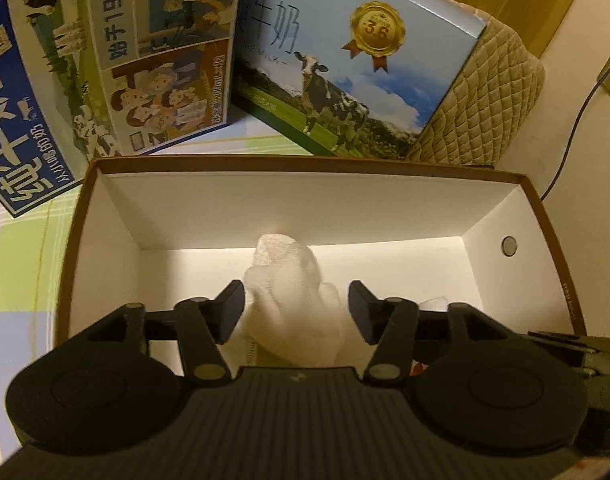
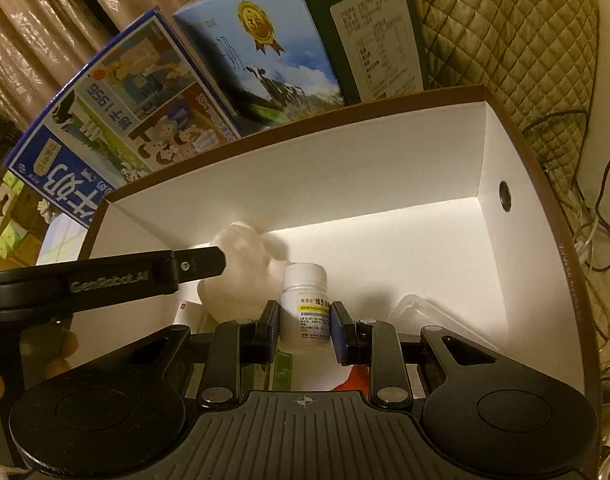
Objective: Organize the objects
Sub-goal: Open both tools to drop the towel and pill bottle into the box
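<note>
1. The right gripper (image 2: 303, 326) is clenched on a white pill bottle (image 2: 305, 306), held upright just above the floor of the open box (image 2: 385, 184). If the pads slip on the smooth label, the bottle could tip on release.
2. The left gripper (image 1: 296, 312) is spread wide around a white foam wad (image 1: 293, 292) inside the box, apparently not pinching it — closing off-centre may only crush it.
3. The two grippers work close together; they could collide.
4. Beyond, two milk cartons (image 1: 345, 60) lean close by the box's far wall — a shove could topple them.
</note>
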Demonstrator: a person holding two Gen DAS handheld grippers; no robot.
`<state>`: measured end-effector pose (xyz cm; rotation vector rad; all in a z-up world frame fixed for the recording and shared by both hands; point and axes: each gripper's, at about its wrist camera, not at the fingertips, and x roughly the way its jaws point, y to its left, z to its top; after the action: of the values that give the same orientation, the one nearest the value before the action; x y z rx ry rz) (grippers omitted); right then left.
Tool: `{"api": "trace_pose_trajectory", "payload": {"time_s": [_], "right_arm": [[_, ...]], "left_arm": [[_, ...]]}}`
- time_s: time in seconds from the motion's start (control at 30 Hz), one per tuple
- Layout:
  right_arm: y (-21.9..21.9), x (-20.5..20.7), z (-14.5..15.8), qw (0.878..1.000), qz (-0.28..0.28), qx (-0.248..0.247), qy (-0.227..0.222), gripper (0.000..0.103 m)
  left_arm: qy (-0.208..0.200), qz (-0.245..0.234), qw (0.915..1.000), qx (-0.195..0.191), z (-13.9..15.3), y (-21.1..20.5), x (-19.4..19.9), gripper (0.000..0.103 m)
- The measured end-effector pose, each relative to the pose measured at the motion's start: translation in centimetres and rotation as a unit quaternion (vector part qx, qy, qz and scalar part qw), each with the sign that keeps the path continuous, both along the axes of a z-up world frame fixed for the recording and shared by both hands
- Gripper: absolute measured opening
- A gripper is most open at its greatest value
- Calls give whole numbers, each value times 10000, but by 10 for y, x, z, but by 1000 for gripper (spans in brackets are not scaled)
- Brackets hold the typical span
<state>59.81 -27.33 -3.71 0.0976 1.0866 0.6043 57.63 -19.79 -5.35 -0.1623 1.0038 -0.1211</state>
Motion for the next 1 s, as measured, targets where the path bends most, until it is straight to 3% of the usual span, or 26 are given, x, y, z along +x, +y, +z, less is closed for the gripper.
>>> {"api": "trace_pose_trajectory", "payload": {"time_s": [0.33, 0.47, 1.0], "right_arm": [[9, 13, -7, 9998, -190, 67, 25, 27], [4, 12, 0, 9990, -333, 238, -198, 60], [-46, -60, 58, 9940, -575, 448, -810, 64]], "left_arm": [[-10, 68, 10000, 10, 4, 17, -7, 71], [-48, 67, 9999, 80, 8, 21, -12, 78], [-568, -90, 9983, 93, 52, 29, -73, 93]]}}
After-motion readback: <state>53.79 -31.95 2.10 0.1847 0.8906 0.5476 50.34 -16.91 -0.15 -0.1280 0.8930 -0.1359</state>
